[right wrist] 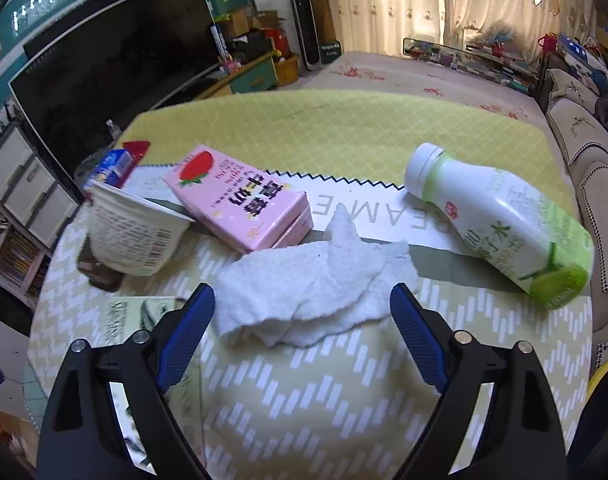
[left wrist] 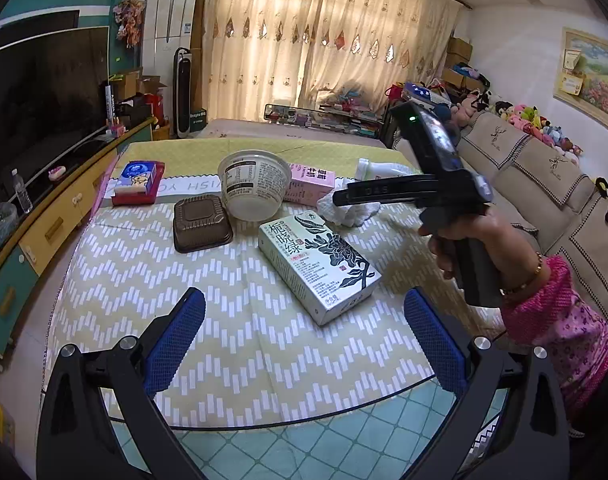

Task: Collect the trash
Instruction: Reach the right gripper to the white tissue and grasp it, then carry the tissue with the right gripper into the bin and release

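Note:
Trash lies on a table with a yellow zigzag cloth (left wrist: 240, 320). In the left wrist view my left gripper (left wrist: 304, 300) is open and empty, short of a green tea box (left wrist: 317, 262). Beyond lie a brown plastic tray (left wrist: 202, 222), a white cup (left wrist: 254, 186), a pink milk carton (left wrist: 311, 184) and a crumpled white tissue (left wrist: 343, 210). In the right wrist view my right gripper (right wrist: 302, 294) is open, its fingers on either side of the near edge of the tissue (right wrist: 315, 280). A green-and-white bottle (right wrist: 499, 216) lies on its side at right. The carton (right wrist: 240, 198) and cup (right wrist: 134, 232) are at left.
A red tray holding a blue packet (left wrist: 138, 182) sits at the table's far left. A TV cabinet (left wrist: 44, 216) runs along the left, a sofa (left wrist: 543, 184) along the right. The table's near edge (left wrist: 288, 426) overhangs a teal tiled floor.

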A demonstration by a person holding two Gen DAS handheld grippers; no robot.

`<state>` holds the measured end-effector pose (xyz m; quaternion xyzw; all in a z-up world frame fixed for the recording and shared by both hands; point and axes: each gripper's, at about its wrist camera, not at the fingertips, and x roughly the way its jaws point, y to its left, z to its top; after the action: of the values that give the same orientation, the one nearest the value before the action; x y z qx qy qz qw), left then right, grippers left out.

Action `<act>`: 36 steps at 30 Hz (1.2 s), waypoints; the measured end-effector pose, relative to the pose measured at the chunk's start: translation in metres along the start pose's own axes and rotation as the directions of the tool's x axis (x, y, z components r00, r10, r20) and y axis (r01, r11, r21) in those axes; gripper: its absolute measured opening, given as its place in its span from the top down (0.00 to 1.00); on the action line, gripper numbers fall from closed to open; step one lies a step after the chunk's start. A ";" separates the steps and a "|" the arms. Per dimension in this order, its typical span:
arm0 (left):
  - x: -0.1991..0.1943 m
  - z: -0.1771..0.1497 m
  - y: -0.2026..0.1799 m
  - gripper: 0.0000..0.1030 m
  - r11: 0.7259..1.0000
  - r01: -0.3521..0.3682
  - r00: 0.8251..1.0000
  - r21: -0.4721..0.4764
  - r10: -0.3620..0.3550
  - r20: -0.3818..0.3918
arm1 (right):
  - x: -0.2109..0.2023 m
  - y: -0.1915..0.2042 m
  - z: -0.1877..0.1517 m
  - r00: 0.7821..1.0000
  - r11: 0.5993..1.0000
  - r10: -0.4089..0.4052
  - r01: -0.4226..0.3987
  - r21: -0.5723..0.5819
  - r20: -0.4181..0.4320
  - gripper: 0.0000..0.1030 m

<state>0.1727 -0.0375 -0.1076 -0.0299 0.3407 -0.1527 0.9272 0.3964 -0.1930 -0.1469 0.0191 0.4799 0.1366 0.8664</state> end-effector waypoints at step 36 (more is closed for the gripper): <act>0.017 0.002 -0.045 0.05 0.997 0.044 0.999 0.056 -0.042 -0.033 | -0.160 -0.133 -0.148 0.966 0.959 -0.206 0.167 0.231 0.159 0.81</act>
<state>0.1747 -0.0856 -0.1099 -0.0085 0.3504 -0.1825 0.9186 0.2216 -0.3760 -0.1166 0.0798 0.4107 -0.0012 0.9083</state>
